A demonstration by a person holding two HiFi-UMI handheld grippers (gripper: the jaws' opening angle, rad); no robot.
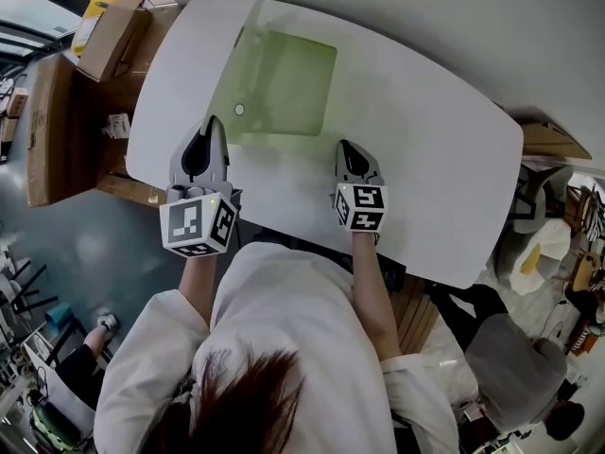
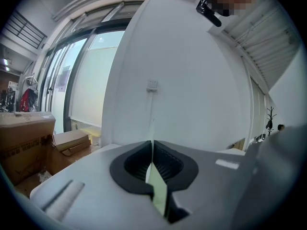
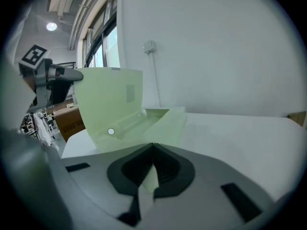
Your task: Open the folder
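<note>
Pale-green translucent folder (image 1: 284,83) lay on white table (image 1: 425,149), toward its far left. Cover stood upright along folder's left side, with small white round snap (image 3: 111,132) near its lower edge. Left gripper (image 2: 152,152) pinched cover's thin edge. Right gripper (image 3: 153,150) clamped lower sheet's near edge. Cardboard boxes (image 1: 112,38) sat beside table, contents not visible.
</note>
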